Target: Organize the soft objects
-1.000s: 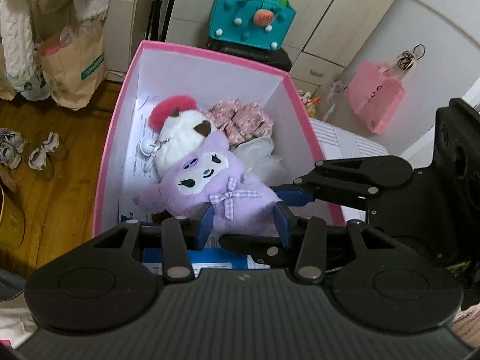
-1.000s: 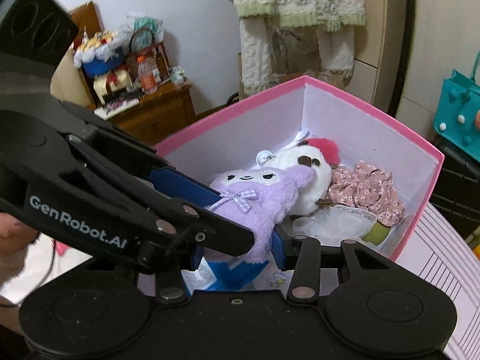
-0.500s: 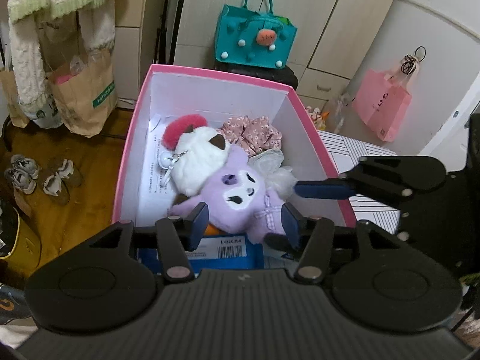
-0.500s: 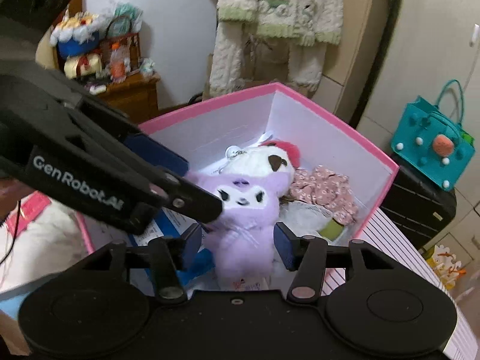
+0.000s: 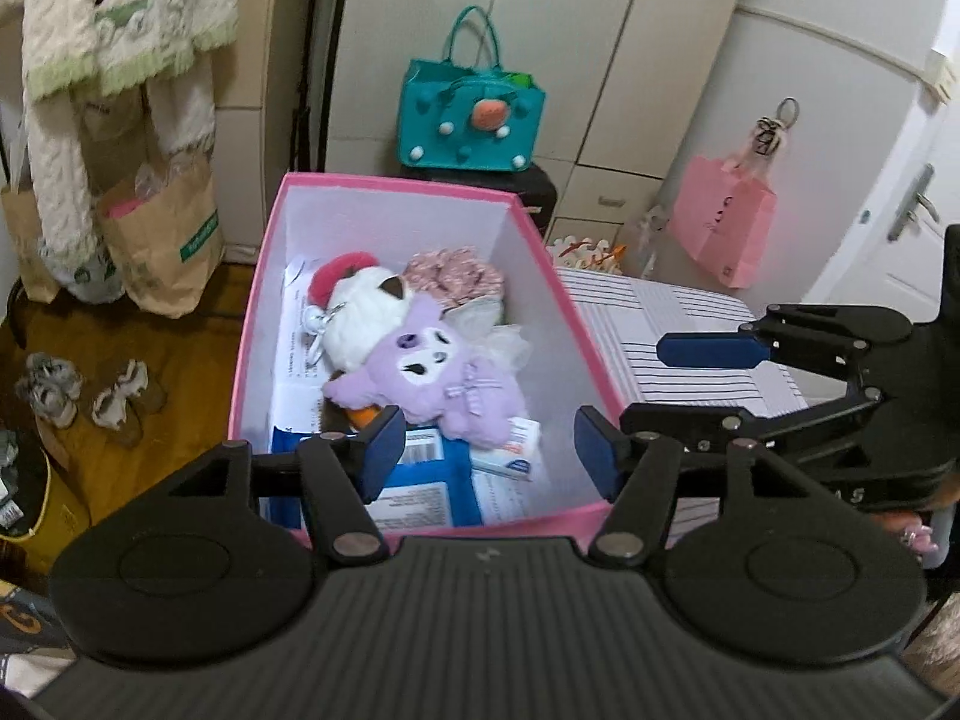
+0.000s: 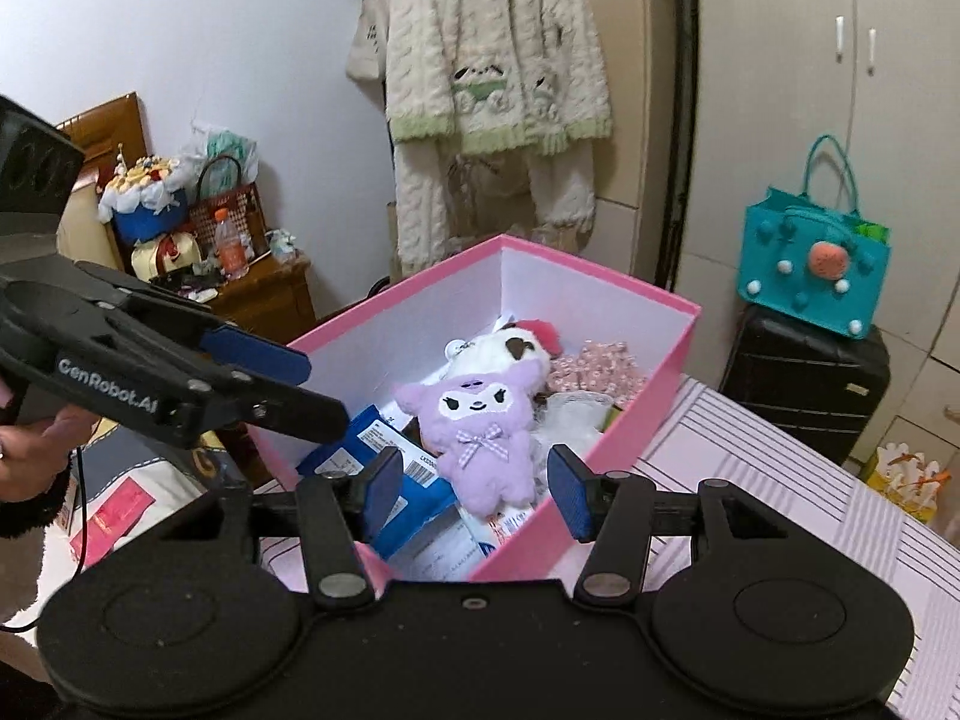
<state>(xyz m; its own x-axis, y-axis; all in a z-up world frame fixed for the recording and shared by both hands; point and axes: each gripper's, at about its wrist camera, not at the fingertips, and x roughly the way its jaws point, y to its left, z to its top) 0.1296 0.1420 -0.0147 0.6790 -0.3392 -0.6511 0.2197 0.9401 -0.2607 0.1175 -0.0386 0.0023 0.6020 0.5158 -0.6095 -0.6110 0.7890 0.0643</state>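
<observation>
A purple plush doll [image 5: 438, 375] [image 6: 477, 426] lies face up inside the pink box [image 5: 585, 330] [image 6: 648, 384]. Behind it lie a white plush with a red tuft [image 5: 360, 312] [image 6: 498, 351] and a pink floral scrunchie [image 5: 456, 267] [image 6: 600, 363]. My left gripper [image 5: 486, 450] is open and empty, above the box's near end. My right gripper [image 6: 474, 483] is open and empty, just in front of the purple doll. Each gripper shows in the other's view, the right one [image 5: 750, 378] and the left one [image 6: 264, 378].
Blue and white cartons [image 5: 414, 486] lie on the box floor. The box stands on a striped cloth surface [image 5: 678, 324]. A teal bag [image 5: 471, 114] sits on a black suitcase behind. Paper bags [image 5: 162, 234], shoes [image 5: 84, 390] and a hanging cream sweater [image 6: 492, 60] are at the left.
Both grippers opened and let go of the purple doll, which dropped into the box. Both grippers then pulled back and up, away from the box.
</observation>
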